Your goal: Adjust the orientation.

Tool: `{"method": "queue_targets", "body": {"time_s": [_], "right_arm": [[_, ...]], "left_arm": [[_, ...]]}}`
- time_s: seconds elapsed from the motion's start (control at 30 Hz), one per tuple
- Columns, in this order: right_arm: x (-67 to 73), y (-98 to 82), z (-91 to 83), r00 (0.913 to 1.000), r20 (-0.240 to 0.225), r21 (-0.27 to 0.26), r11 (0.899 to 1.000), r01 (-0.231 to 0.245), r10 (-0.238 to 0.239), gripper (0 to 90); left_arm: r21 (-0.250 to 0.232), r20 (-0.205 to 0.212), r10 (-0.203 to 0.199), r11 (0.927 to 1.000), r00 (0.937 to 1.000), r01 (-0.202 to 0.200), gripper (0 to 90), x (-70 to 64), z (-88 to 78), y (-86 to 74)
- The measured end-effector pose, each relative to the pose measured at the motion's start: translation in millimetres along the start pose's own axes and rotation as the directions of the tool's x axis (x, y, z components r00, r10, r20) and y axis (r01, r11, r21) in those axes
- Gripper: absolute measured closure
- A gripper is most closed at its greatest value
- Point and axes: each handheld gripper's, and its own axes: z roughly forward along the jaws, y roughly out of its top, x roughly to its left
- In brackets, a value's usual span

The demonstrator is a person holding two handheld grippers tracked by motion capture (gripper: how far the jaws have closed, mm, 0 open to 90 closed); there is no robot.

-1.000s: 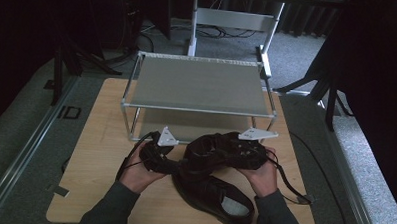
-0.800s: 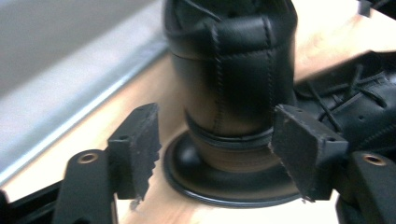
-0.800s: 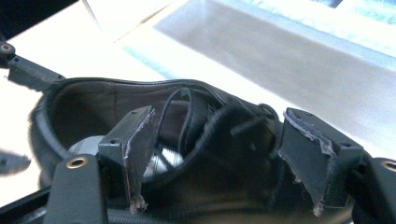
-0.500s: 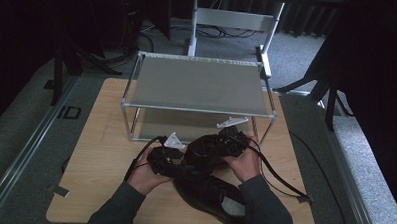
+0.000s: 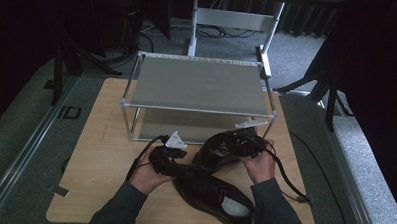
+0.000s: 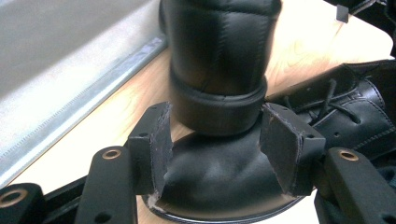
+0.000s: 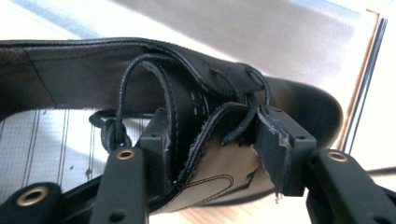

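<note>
While right gripper [image 7: 210, 140] pinches shoe [image 5: 220, 148], rack [image 5: 197, 84] stands near

2 shoes [image 5: 219, 190] lie on the table [image 5: 100, 153] before the rack [image 5: 197, 87].

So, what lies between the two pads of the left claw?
In the left gripper view, the rounded end of a black shoe lying on the wooden board sits between the pads, which do not press it. A second shoe hangs just above.
</note>
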Motion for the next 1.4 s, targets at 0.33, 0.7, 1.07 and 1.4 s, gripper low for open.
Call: {"method": "queue_targets", "body": {"time_s": [0.33,0.7,1.07,1.4], "right_arm": [[-3.2,-1.6,-12.7,0.9985,0.032,-0.009,0.999,0.044,-0.043,72.4],[-26.8,-2.3,-38.7,0.9926,-0.044,-0.114,0.988,0.108,-0.113,81.5],[-71.1,-29.7,-60.3,0.969,-0.151,-0.144,0.974,0.174,-0.195,81.2],[-84.7,-61.2,-64.0,0.9685,-0.173,-0.112,0.981,0.161,-0.178,78.6]], "left_arm": [[-0.001,-0.017,-0.01,0.9999,0.9998,0.01,43.0,3.0,0.7,-1.0],[-0.008,-0.033,-0.041,0.9991,0.9986,0.041,43.0,9.8,-1.9,-5.2],[0.001,-0.036,-0.045,0.999,0.9983,0.045,43.1,10.7,0.3,-5.8],[0.024,-0.045,-0.055,0.9981,0.9975,0.056,43.1,12.6,4.7,-11.0]]}}
